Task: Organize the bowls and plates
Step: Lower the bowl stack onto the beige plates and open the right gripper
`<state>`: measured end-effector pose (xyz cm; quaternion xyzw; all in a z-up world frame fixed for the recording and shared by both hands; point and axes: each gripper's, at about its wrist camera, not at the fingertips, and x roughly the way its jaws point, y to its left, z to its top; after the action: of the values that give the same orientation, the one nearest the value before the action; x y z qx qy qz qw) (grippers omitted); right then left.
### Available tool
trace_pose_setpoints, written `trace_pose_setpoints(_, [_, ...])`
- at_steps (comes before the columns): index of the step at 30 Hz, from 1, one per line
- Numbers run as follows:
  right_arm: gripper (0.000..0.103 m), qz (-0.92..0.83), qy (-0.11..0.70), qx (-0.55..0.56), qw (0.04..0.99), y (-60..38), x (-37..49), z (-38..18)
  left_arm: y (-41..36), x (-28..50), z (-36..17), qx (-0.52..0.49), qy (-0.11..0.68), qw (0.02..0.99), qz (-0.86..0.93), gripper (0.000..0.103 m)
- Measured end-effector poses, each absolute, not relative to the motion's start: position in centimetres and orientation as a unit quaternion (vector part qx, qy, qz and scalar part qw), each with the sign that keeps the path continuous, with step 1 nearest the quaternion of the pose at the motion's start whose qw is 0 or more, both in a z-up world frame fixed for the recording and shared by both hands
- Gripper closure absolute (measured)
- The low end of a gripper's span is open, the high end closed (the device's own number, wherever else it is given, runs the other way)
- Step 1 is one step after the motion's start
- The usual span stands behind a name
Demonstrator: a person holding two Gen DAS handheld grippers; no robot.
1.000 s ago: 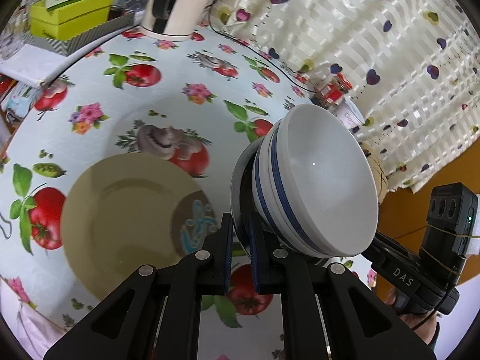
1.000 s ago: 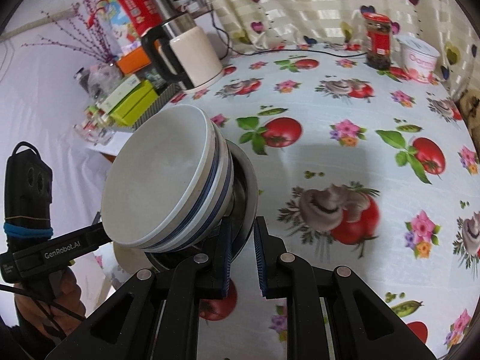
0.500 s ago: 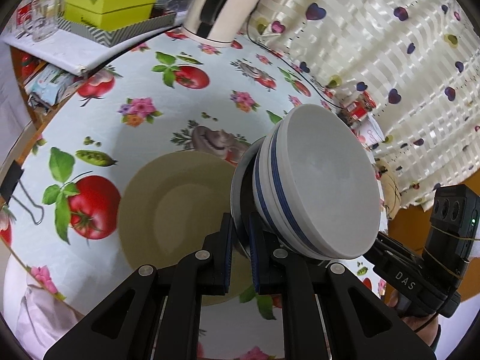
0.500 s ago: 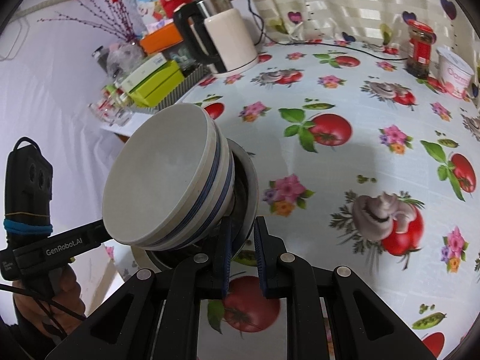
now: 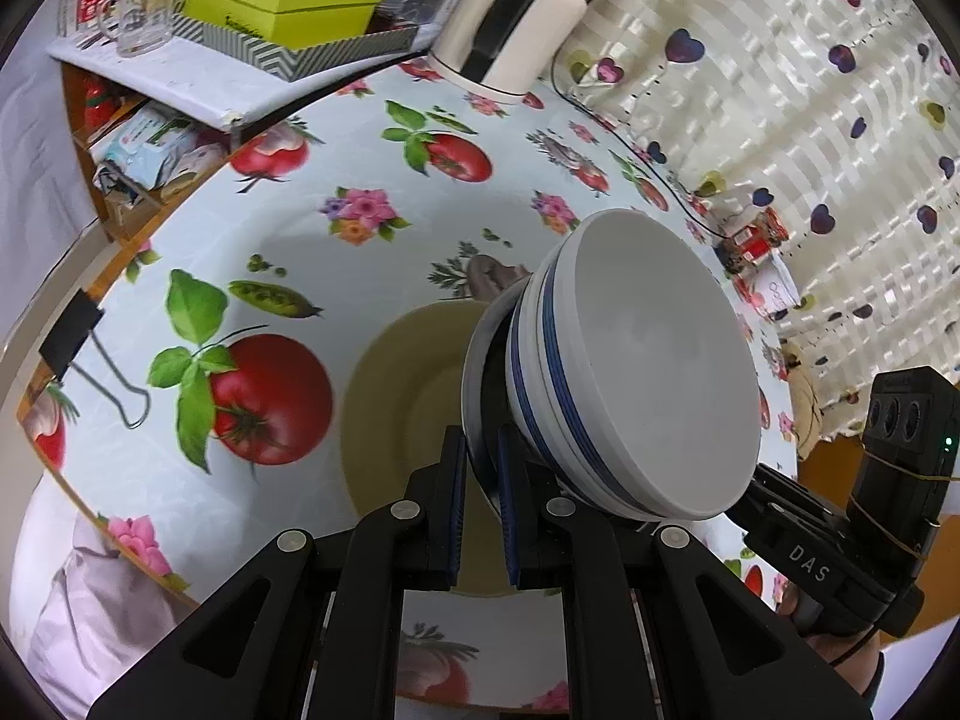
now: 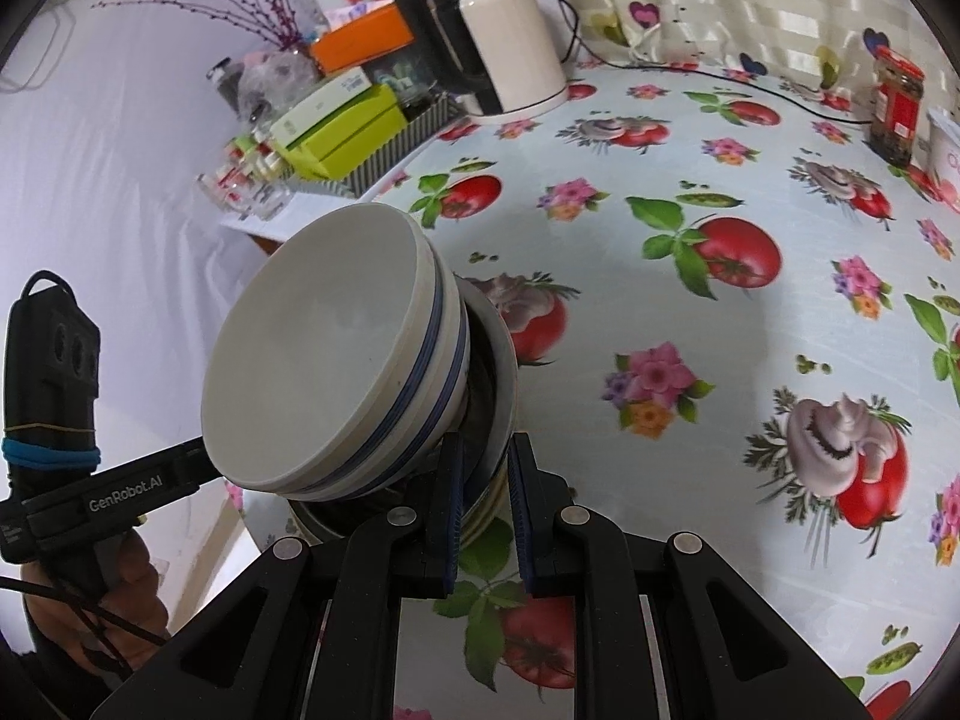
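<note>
My left gripper [image 5: 480,480] is pinched narrow on the rim of a grey-rimmed plate [image 5: 477,360] that stands almost on edge between its blue pads [image 5: 457,498]; the rim runs straight up out of the gap, so the plate sits directly ahead of my fingers and close in. Stacked against that plate, on the side to the right of my left fingers, are two white bowls with blue bands [image 5: 636,360], their open face turned up and to the right of the tool. Beyond and below the left fingertips, a tan plate [image 5: 408,414] lies flat on the flowered tablecloth [image 5: 288,240], partly hidden by the held stack. My right gripper [image 6: 485,492] is likewise closed narrow on the opposite edge of the same plate [image 6: 501,372], whose rim rises from between its pads [image 6: 451,504]; from this tool the bowls [image 6: 336,372] lie ahead and to the left, mouth facing left and toward me. The stack is off the cloth, carried between both tools. Far ahead of the right fingers stands a white kettle [image 6: 510,42], and to its left a tray with a green box [image 6: 342,126]; a red-lidded jar [image 6: 897,114] sits far ahead to the right.
</note>
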<state>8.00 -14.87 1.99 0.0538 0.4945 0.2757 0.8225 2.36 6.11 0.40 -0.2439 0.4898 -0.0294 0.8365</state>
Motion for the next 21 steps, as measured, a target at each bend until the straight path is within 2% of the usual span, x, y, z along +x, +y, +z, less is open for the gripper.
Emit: trace_pose_setpoints(21, [0.087, 0.293, 0.518, 0.047, 0.802, -12.6, 8.8, 0.5, 7.7, 2.1, -0.8, -0.253, 0.499, 0.829, -0.012, 0.092])
